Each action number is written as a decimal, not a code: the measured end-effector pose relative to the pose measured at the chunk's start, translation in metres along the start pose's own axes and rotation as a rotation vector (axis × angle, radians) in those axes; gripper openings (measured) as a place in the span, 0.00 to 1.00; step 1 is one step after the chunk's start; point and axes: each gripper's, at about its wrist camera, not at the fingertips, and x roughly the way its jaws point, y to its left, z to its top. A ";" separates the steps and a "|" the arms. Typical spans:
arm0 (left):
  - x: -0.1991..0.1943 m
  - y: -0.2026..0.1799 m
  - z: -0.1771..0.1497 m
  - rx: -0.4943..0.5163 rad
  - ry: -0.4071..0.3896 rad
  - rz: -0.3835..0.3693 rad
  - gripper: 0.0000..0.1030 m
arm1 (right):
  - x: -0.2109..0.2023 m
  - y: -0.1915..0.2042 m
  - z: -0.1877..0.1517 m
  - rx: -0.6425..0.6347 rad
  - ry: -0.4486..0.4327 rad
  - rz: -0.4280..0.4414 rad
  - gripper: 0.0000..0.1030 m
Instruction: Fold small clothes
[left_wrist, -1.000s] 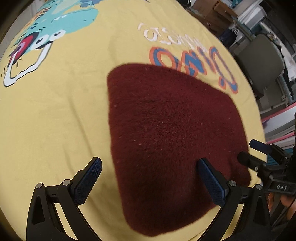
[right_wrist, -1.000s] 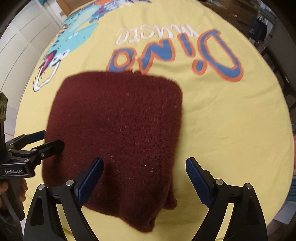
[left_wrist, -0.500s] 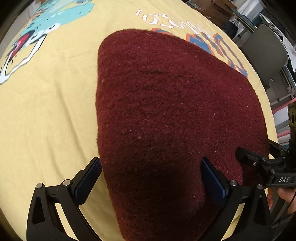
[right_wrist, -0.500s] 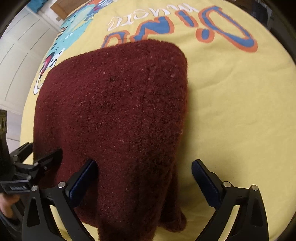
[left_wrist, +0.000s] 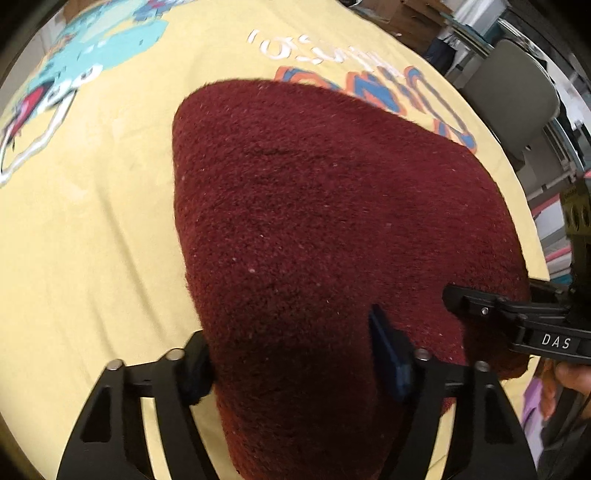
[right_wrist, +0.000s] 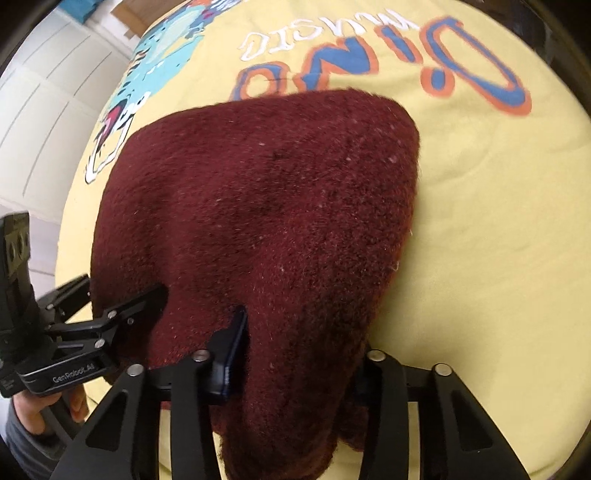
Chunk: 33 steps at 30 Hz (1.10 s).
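- The dark red fuzzy cloth (left_wrist: 314, 229) is spread on the yellow dinosaur sheet (left_wrist: 92, 221).
- Its near edge is pinched by both grippers side by side: the left gripper (left_wrist: 291, 350) near the left corner, the right gripper (right_wrist: 299, 354) near the right.
- The rest of the cloth is stretched away from the jaws, so a fold forward is likely next.

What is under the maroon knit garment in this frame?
The maroon knit garment lies on a yellow printed cloth, covering part of its blue-and-orange lettering. Whatever the cloth itself covers is hidden. Both grippers' jaws are closed on its near edge.
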 end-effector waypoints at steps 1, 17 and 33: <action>-0.001 0.000 0.000 0.005 -0.005 0.001 0.56 | -0.006 0.004 0.001 -0.010 -0.010 -0.005 0.37; -0.108 0.057 0.007 0.002 -0.167 -0.022 0.43 | -0.048 0.102 0.013 -0.143 -0.119 0.047 0.36; -0.067 0.115 -0.058 -0.113 -0.083 0.036 0.66 | 0.035 0.115 -0.002 -0.105 -0.020 -0.062 0.61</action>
